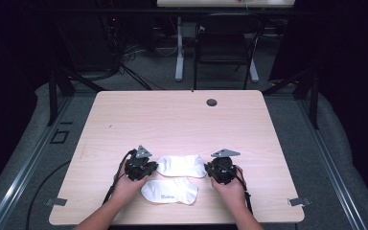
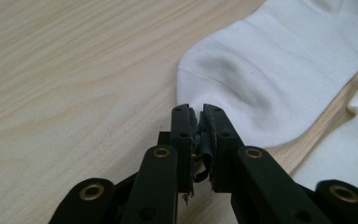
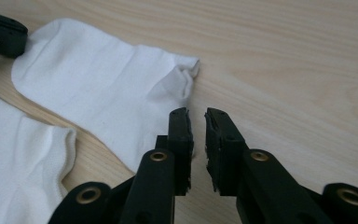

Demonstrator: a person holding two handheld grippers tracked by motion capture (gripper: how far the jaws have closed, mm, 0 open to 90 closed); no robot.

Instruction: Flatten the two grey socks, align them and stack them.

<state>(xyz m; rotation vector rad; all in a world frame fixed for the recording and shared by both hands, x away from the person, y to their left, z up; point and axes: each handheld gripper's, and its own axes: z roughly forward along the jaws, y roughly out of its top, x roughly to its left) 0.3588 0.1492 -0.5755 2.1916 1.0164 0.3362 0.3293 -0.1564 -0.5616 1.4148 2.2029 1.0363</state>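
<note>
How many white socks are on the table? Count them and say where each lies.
2. One sock lies farther from the person, stretched between the left tool and the right tool. The other sock lies nearer the person, just beside it. None seems hidden.

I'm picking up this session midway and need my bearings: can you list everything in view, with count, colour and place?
socks: 2, white; far sock lies flat between the two grippers, near sock in front of it, nearer the person.
table: 1, light wood, with a dark round grommet near its far edge.
chair: 1, black, on the floor beyond the table.
left gripper: 1, black, at the far sock's left end, jaws nearly together, nothing pinched.
right gripper: 1, black, at the far sock's right end, narrow gap between jaws, nothing in it.
hands: 2, one on each gripper.
</note>
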